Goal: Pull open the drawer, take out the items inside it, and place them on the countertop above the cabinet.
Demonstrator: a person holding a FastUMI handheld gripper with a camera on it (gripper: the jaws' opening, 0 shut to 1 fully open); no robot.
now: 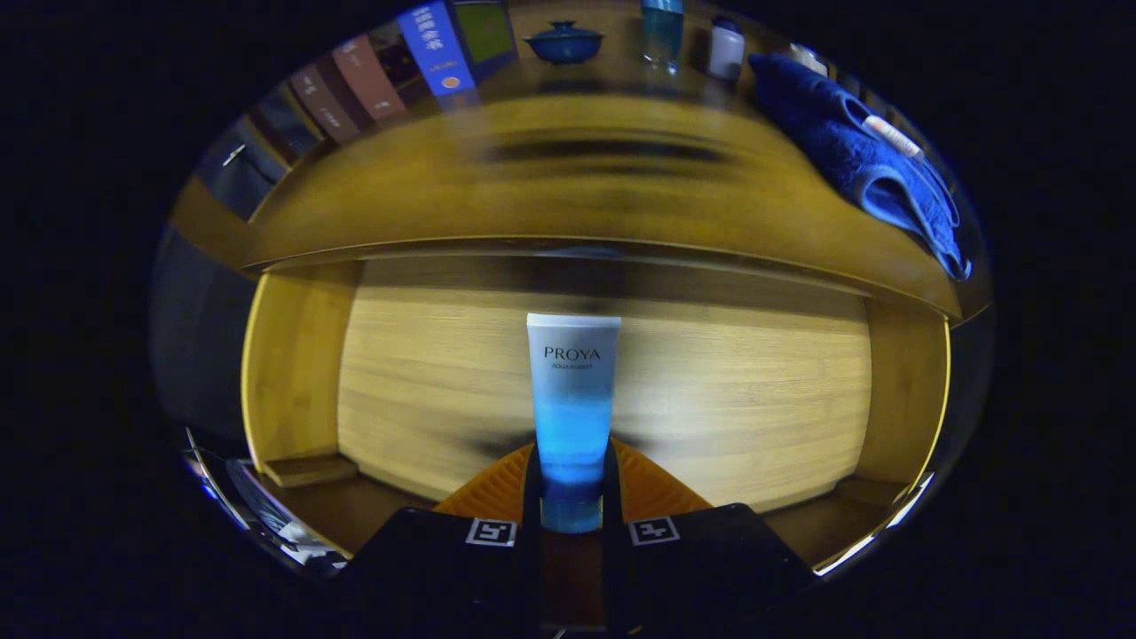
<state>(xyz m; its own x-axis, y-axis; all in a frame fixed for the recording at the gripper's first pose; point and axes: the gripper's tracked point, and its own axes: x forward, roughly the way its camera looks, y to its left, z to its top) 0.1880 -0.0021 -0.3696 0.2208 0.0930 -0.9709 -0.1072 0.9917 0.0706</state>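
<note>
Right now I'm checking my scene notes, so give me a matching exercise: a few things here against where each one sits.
Things:
1. tube
2. towel
3. lidded bowl
4. books

Places:
A. draped over the countertop's edge
B. standing in a row beside the bowl
C. between the tool's fingers, over the open drawer
D. at the back of the countertop, beside a bottle

Pairs: 1-C, 2-A, 3-D, 4-B

The scene is viewed from a fisheye camera mounted on the gripper point(572, 497), looking forward along its two fingers point(531, 497). The camera is held close above the open drawer point(426, 373), whose wooden floor is seen from near and somewhat above. A tube point(572, 399) is gripped between the fingers, right before the lens. Beyond, the worktop point(568, 186) is faced, with books point(390, 71) and a towel point(861, 151) at its far side.
</note>
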